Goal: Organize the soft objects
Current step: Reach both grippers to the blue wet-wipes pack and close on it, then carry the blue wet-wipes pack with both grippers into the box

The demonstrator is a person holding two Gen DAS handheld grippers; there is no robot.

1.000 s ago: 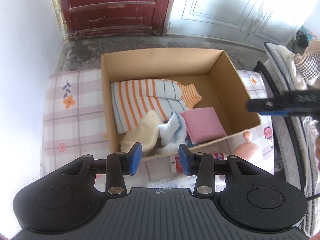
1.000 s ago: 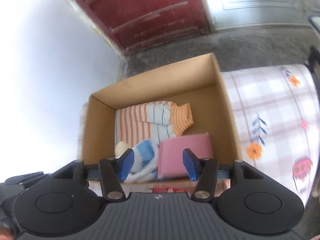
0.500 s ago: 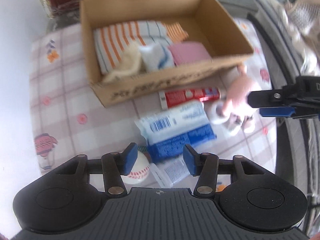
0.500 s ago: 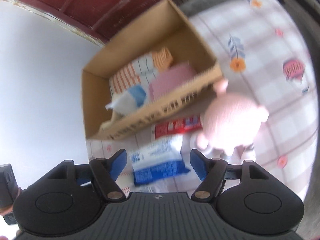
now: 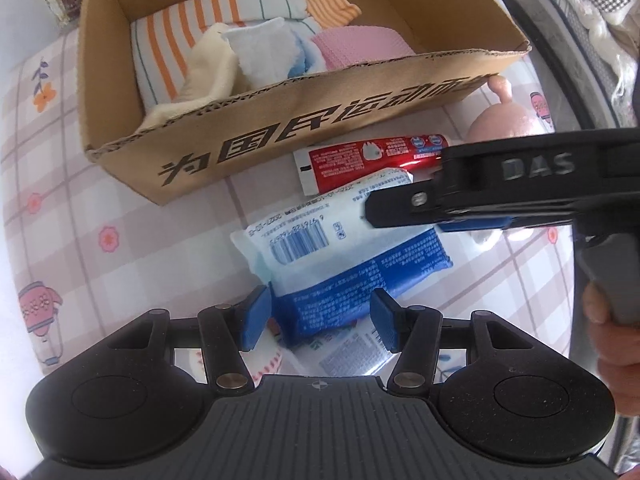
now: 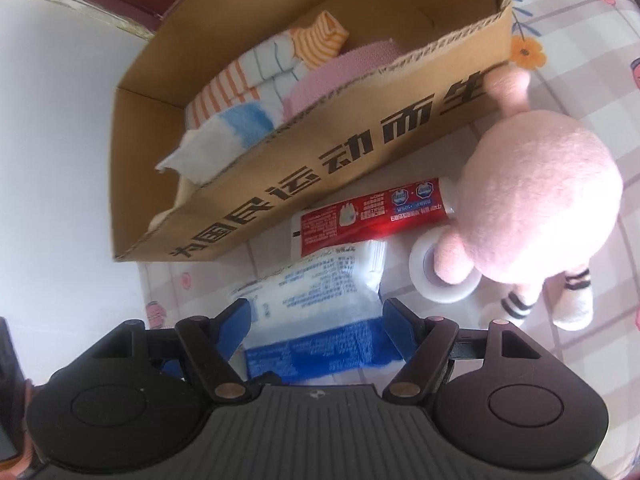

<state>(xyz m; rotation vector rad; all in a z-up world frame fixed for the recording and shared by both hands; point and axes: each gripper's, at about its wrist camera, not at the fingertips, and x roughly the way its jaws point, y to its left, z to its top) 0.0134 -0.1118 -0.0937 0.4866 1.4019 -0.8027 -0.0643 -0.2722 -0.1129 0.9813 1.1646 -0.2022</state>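
Left wrist view: left gripper fingers half open, empty, now low over the blue-and-white wipes pack. Right gripper wider, empty, straddling it. Both have dropped from the cardboard box; plush toy waits beside.

Soft items: part boxed, part loose on the checked cloth.

Cardboard box holds a folded orange-striped cloth, cream cloth, white-and-blue cloth and pink cloth. Blue-and-white soft pack lies flat just before the box; pink plush toy lies beside it, one ear touching the box.
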